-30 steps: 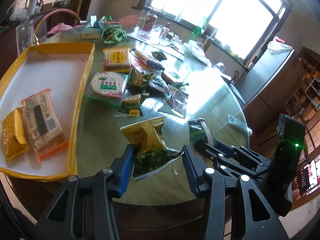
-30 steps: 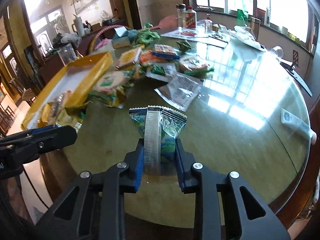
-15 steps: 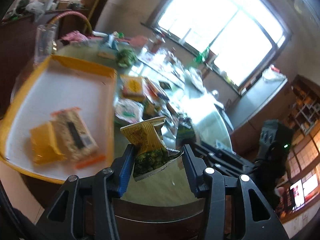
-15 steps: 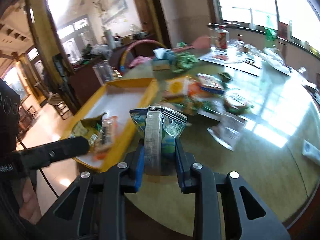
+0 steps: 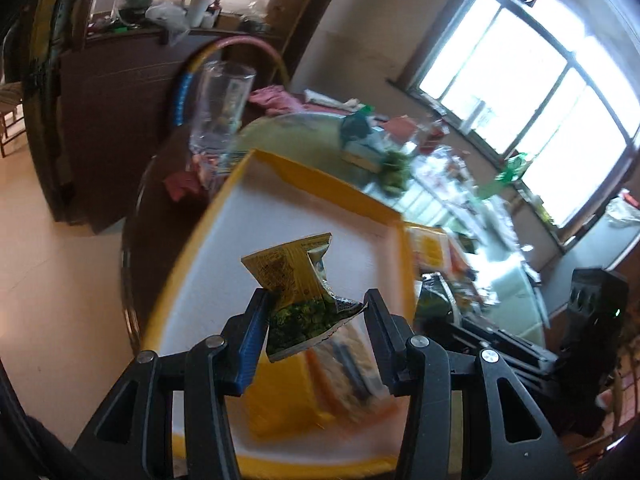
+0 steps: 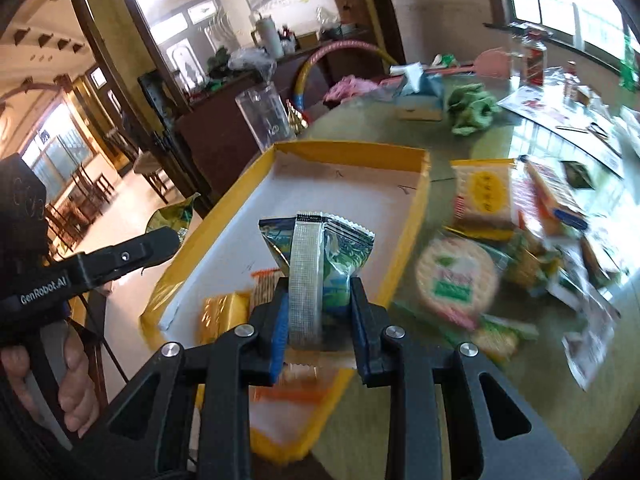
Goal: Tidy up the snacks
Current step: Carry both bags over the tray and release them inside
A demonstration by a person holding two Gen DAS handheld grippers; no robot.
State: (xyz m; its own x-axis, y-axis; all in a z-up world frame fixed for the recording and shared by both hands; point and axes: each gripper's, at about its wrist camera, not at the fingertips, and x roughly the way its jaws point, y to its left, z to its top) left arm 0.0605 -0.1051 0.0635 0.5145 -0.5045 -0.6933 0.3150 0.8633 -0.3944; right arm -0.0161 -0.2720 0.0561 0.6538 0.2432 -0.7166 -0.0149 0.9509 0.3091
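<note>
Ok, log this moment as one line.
left gripper: shut on yellow-green snack packet | right gripper: shut on blue-green snack packet | both over yellow tray | not released

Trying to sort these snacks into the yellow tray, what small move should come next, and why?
Probably lower both tongs and release over the bare white floor of the yellow tray. The left tongs hold a yellow-green snack packet and the right tongs a blue-green snack packet; both already hang above it.

Yellow-and-green snack packet [image 5: 298, 296]; blue-green packet [image 6: 320, 264] with silver seam strip; yellow-rimmed white tray [image 6: 352, 152]; round cracker pack [image 6: 456, 280], green label; olive-green table [image 6: 520, 392].
</note>
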